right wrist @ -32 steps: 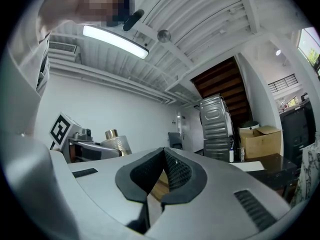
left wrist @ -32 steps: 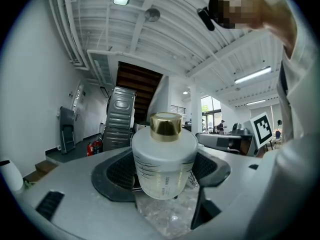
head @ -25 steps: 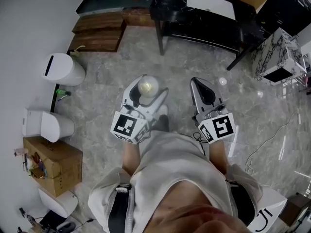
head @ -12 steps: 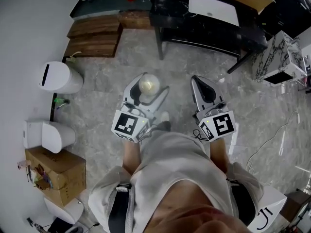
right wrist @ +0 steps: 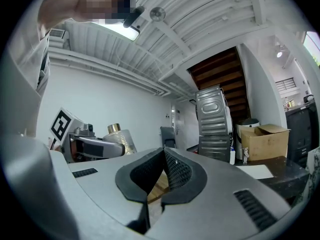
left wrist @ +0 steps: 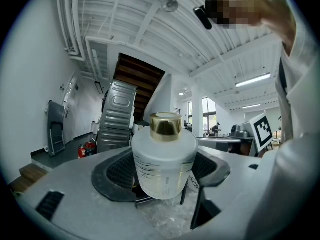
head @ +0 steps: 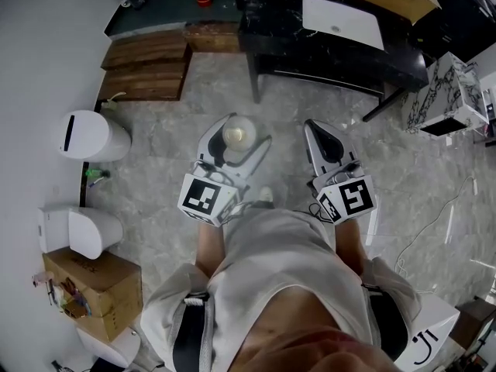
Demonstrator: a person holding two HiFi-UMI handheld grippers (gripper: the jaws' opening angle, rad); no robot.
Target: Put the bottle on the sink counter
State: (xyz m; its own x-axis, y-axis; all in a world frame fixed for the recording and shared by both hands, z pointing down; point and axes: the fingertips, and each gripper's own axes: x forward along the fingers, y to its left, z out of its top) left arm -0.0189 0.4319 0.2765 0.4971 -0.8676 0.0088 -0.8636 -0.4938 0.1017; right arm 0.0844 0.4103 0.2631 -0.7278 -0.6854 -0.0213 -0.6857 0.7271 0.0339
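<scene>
A frosted white bottle (left wrist: pixel 165 161) with a gold cap (left wrist: pixel 166 123) stands upright between the jaws of my left gripper (left wrist: pixel 165 171), which is shut on it. From the head view the bottle (head: pixel 237 136) shows from above, held in front of the person's body by the left gripper (head: pixel 232 147). My right gripper (head: pixel 326 146) is beside it on the right, jaws closed together with nothing between them (right wrist: pixel 163 176). In the right gripper view the bottle (right wrist: pixel 121 140) shows at the left. No sink counter can be made out.
A black table (head: pixel 333 41) with a white sheet stands ahead. Wooden steps (head: pixel 147 60) lie at the upper left. White toilets (head: pixel 85 136) and a cardboard box (head: pixel 93 293) line the left wall. A marble-patterned box (head: pixel 449 99) sits at the right. Grey stone floor lies underfoot.
The person has walked forward: the toilets, box and steps have slid down and left in the head view. Both grippers keep the same pose, the bottle still held.
</scene>
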